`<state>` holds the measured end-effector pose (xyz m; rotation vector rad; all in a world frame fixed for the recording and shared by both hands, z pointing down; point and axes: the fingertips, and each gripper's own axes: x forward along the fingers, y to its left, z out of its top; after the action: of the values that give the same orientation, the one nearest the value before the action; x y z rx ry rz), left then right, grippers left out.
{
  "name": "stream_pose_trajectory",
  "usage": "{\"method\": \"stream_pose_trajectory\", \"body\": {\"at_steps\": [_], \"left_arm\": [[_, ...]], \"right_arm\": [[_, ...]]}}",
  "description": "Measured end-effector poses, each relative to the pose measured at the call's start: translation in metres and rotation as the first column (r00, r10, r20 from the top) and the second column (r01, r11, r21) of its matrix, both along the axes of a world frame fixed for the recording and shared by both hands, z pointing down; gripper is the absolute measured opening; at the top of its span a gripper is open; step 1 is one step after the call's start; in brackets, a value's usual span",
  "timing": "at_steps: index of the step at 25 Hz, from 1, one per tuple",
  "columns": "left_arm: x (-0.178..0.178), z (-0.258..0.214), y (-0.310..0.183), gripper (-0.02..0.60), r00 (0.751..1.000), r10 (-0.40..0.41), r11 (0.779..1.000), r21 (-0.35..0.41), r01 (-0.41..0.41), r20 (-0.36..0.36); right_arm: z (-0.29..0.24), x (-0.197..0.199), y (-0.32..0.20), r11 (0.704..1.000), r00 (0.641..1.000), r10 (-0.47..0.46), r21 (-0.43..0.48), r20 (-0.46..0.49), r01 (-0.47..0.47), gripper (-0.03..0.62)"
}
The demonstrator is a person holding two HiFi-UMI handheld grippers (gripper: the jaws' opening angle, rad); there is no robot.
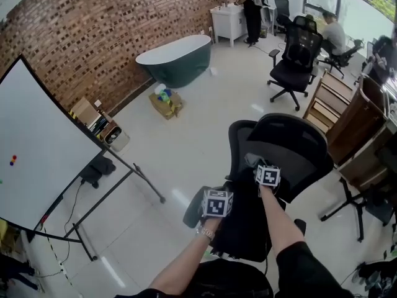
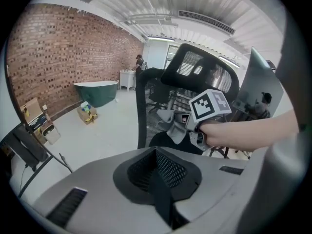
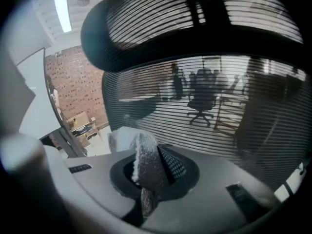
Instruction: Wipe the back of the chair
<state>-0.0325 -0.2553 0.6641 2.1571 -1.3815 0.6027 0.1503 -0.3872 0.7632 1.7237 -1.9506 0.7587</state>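
Cloth [image 3: 144, 167], grey, is pinched in the closed jaws of the right gripper [image 1: 255, 166], which faces the upright mesh chair back [image 1: 298, 144] just ahead. Left gripper [image 1: 218, 200] hangs lower and farther from it, jaws together, holding nothing.

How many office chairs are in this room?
3 clearly: the mesh chair nearest the camera, a black chair alone mid-floor, a far chair at the room's back. More may be hidden near the seated person.

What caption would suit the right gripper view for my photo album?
Right gripper, jaws shut on a grey cloth, held close to the office chair's black mesh back.
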Motion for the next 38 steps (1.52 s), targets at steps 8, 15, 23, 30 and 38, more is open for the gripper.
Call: {"method": "stream_pose_trajectory", "body": {"at_steps": [8,15,23,30,38], "left_arm": [[0.078,-0.005,-0.009,0.003,0.988,0.148,0.989,0.012,-0.147,-0.054],[0.125,-0.007,-0.005,0.003,0.975,0.209,0.978,0.002,-0.209,-0.081],[0.117,-0.006,-0.004,0.003,0.98,0.179,0.984,-0.007,-0.18,-0.091],[0.076,-0.006,0.005,0.003,0.991,0.129,0.992,-0.009,-0.129,-0.043],[0.032,0.007,0.014,0.003,0.998,0.062,0.997,-0.039,-0.062,-0.001]], "right_arm": [[-0.024,0.201,0.083,0.956,0.949,0.292,0.054,-0.118,-0.287,0.012],[-0.026,0.295,0.159,0.901,0.896,0.433,0.021,-0.098,-0.433,0.012],[-0.003,0.14,0.092,0.987,0.986,0.16,0.028,-0.039,-0.159,0.012],[0.025,-0.038,0.037,0.991,0.991,-0.123,-0.053,0.049,0.125,0.012],[0.06,-0.084,0.008,0.975,0.981,-0.194,-0.108,0.018,0.195,0.012]]}}
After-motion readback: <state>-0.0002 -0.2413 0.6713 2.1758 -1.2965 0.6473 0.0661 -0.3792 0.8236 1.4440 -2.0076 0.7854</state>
